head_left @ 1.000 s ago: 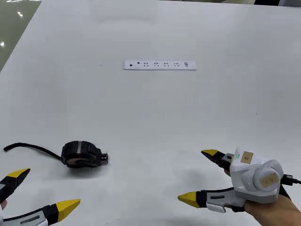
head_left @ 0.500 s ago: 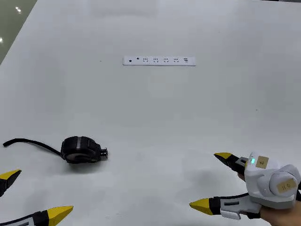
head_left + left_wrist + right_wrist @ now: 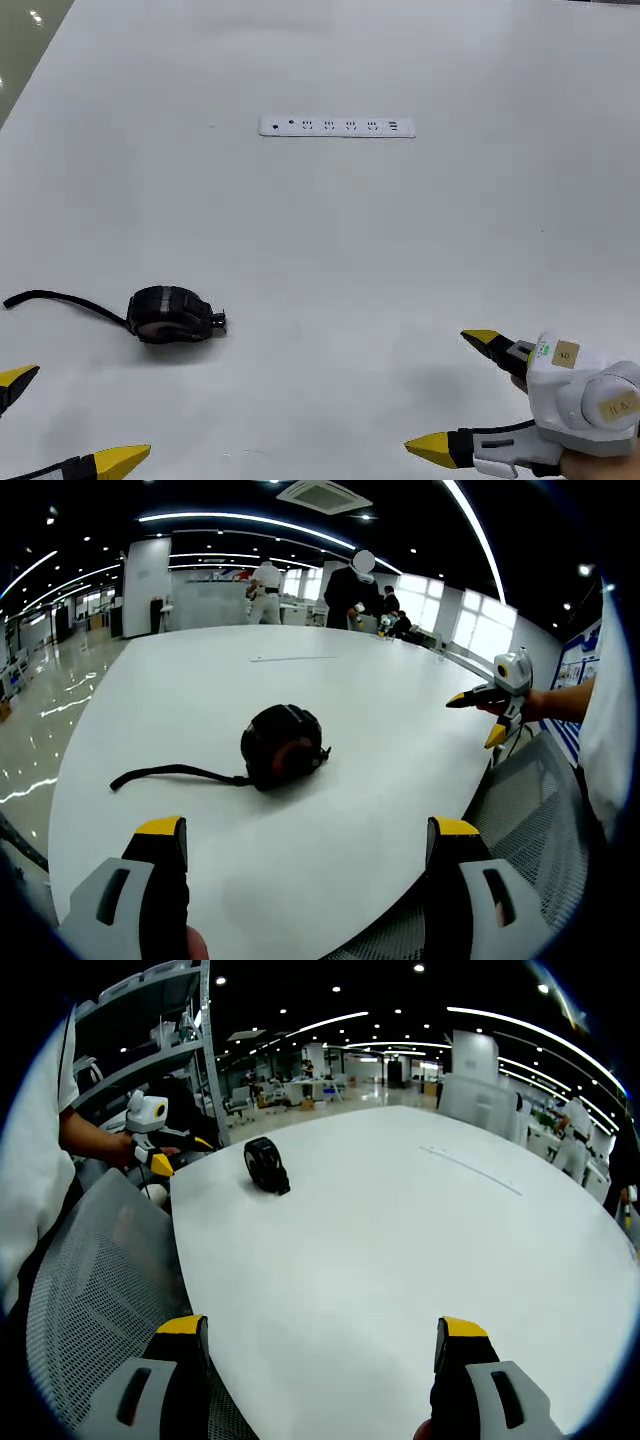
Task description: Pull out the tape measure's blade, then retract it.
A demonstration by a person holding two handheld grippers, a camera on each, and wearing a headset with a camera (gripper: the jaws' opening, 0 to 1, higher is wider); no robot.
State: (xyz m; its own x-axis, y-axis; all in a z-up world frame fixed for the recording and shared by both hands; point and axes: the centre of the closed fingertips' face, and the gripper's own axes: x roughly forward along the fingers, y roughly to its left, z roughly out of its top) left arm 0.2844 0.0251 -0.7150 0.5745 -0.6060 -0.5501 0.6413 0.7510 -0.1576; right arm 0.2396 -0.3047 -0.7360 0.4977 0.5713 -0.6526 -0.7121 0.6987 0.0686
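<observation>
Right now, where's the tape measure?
In the head view the tape measure lies on the table, left side, just ahead of the left hand-held gripper, well short of the power strip.

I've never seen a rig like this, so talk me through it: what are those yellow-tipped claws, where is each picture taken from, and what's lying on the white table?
No robot: a person holds a two-jaw gripper in each hand, the left gripper and the right gripper. One picture comes from a headset camera looking down at the table; the two round ones come from cameras riding on each gripper, looking along its jaws. On the table lie a black tape measure with a strap, its blade not pulled out, and a white power strip. Both grippers are open and hold nothing.
</observation>
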